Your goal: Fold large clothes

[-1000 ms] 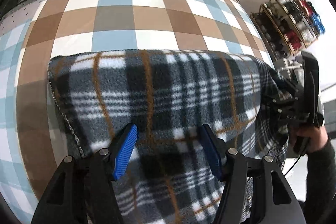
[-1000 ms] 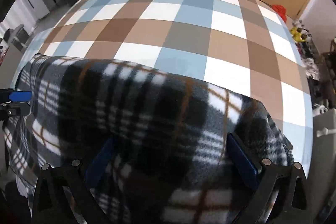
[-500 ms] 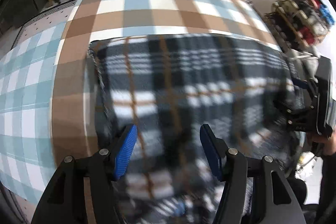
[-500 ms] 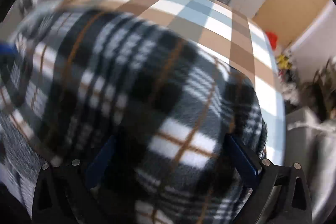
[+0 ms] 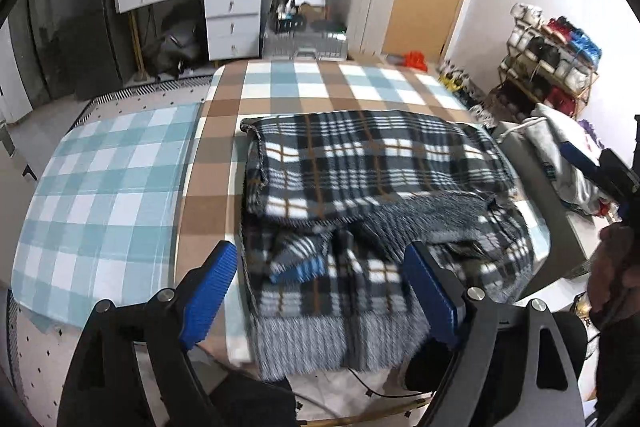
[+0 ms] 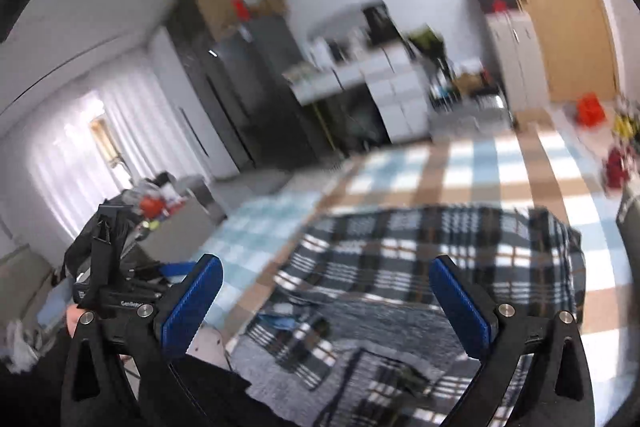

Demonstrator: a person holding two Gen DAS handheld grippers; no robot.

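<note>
A large grey, black and white plaid fleece garment (image 5: 372, 163) lies folded over itself on the brown and blue checked bed cover (image 5: 320, 87), with its lower layers bunched at the near edge. My left gripper (image 5: 320, 291) hovers above that near edge. Its jaws are opening, and no cloth is pressed between the blue pads. In the right wrist view the garment (image 6: 432, 259) lies below and ahead of my right gripper (image 6: 326, 303), which stands wide open and empty. The left gripper (image 6: 116, 291) shows at that view's left side.
A light blue checked sheet (image 5: 108, 179) covers the bed's left part. Beyond the bed stand a white desk with drawers (image 5: 228, 15), a silver case (image 5: 304, 45) and a pale cabinet (image 5: 370, 11). A shoe rack (image 5: 552, 59) and piled laundry (image 5: 568, 155) are on the right.
Both grippers have pulled back and up from the garment. The cloth that lay between their jaws is let go and lies folded on the bed. The left jaws stand wider.
</note>
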